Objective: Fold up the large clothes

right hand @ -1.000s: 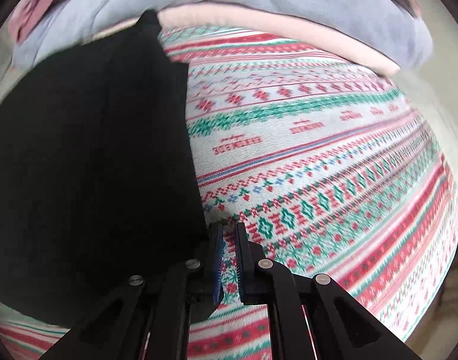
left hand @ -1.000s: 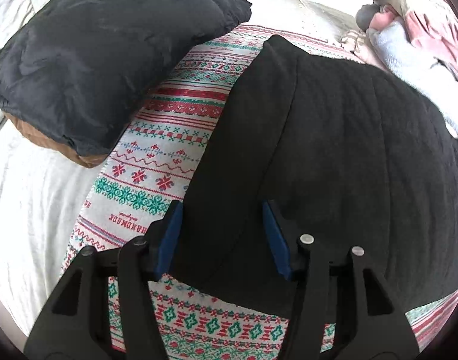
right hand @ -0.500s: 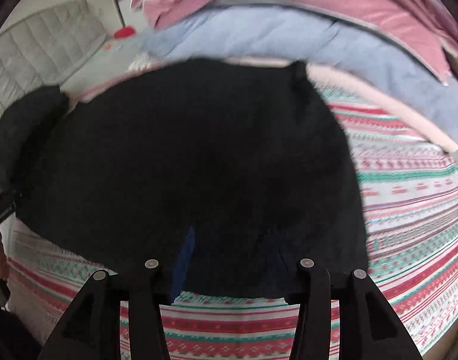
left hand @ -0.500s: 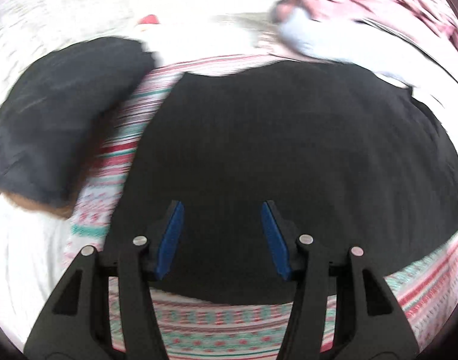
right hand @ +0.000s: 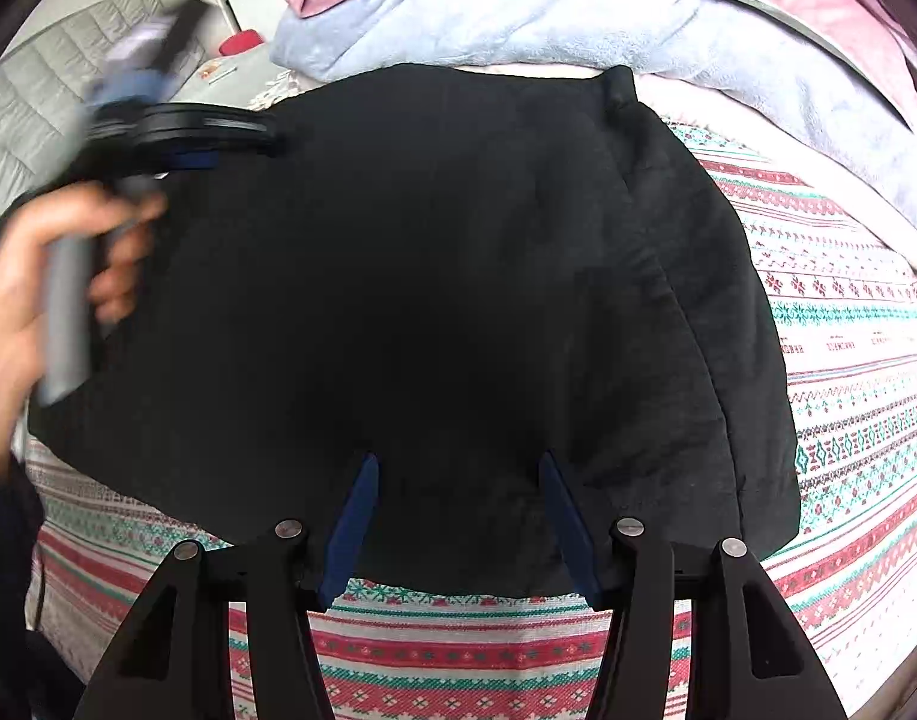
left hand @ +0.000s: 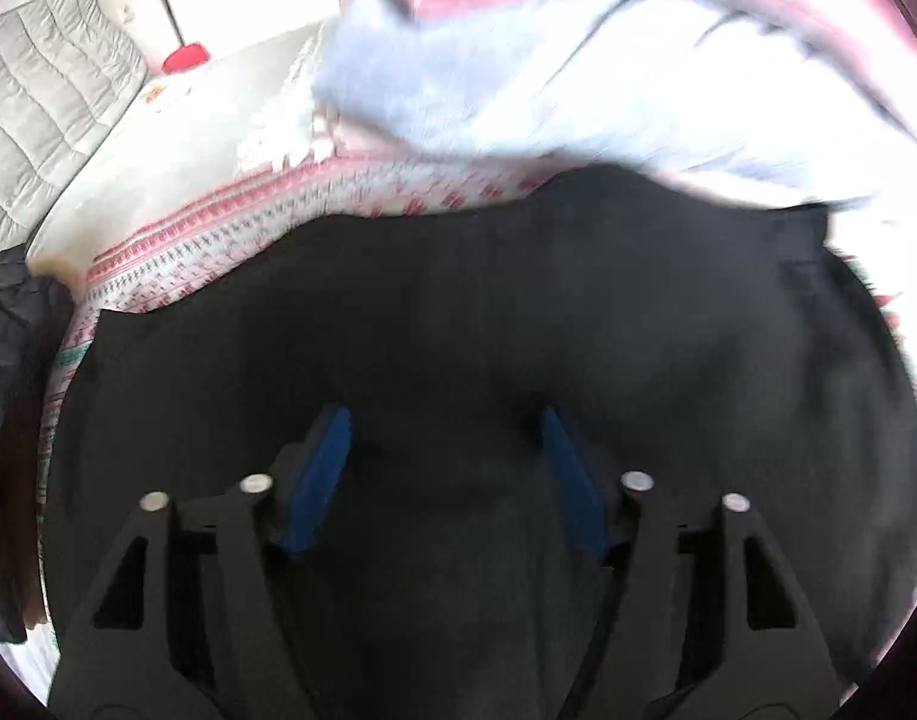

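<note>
Two claws hang spread wide, gripping nothing: left claw point(left hand: 443, 468), right claw point(right hand: 455, 516). Just ahead of both, the black garment point(right hand: 428, 276) lies on the patterned blanket point(right hand: 848, 372), seemingly folded once along its right side; further folds likely remain. Only the right view shows the hand point(right hand: 32, 300) working the left claw; the left view is blurred.

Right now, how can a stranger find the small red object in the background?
Start from the grey quilted sofa at the far left. On the pale surface beside it sits the small red object. It alone there is solid red; the blanket's red is in patterned stripes.
</note>
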Demonstrator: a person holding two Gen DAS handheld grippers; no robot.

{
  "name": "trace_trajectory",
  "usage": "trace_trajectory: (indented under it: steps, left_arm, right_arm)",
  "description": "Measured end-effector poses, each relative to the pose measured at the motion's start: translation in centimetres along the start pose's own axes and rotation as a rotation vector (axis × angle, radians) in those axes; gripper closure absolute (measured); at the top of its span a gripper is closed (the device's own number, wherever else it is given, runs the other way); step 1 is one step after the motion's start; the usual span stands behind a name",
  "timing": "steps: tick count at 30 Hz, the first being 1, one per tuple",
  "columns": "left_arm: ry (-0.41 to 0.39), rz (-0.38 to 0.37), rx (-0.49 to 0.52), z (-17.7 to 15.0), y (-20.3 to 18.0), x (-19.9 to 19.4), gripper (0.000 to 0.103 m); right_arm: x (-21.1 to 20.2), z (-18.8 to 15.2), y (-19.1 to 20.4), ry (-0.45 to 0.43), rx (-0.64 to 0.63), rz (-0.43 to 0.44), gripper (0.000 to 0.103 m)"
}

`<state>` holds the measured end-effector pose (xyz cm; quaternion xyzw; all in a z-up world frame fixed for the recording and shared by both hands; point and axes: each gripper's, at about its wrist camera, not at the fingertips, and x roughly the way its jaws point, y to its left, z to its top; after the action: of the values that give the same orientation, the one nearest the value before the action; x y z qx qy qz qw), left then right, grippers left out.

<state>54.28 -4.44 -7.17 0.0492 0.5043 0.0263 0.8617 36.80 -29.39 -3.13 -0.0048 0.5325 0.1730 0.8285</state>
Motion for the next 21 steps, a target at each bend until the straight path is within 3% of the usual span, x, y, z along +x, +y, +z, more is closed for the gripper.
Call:
trace_trajectory:
  steps: [3,6,12,15,18,21]
  left_arm:
    - [-0.003,-0.019,-0.095,0.4,0.9,2.9,0.043]
    - [-0.026,0.012,-0.065,1.0,0.2,3.9,0.042]
    - [-0.036,-0.019,-0.09,1.6,1.1,4.3,0.043]
    - [-0.016,-0.083,-0.127,1.6,2.4,2.1,0.043]
    - [-0.059,-0.202,-0.195,-0.3,5.2,-2.7,0.042]
    - [-0.09,-0.161,-0.128,-4.3,6.6,-6.7,0.042]
  right_arm:
    - [0.0,-0.1,-0.2,0.002,-0.007,0.0,0.046]
    - [-0.4,-0.7,0.1,0.011,-0.022,-0.008,0.046]
    - [0.2,-0.4,0.3,0.026,-0.012,-0.012,0.045]
    - [1.1,-0.3,0.4,0.041,-0.02,-0.016,0.043]
    - [1.2,-0.2,0.1,0.032,-0.03,-0.001,0.042]
    - [0.8,0.1,-0.7,0.026,0.008,0.027,0.042]
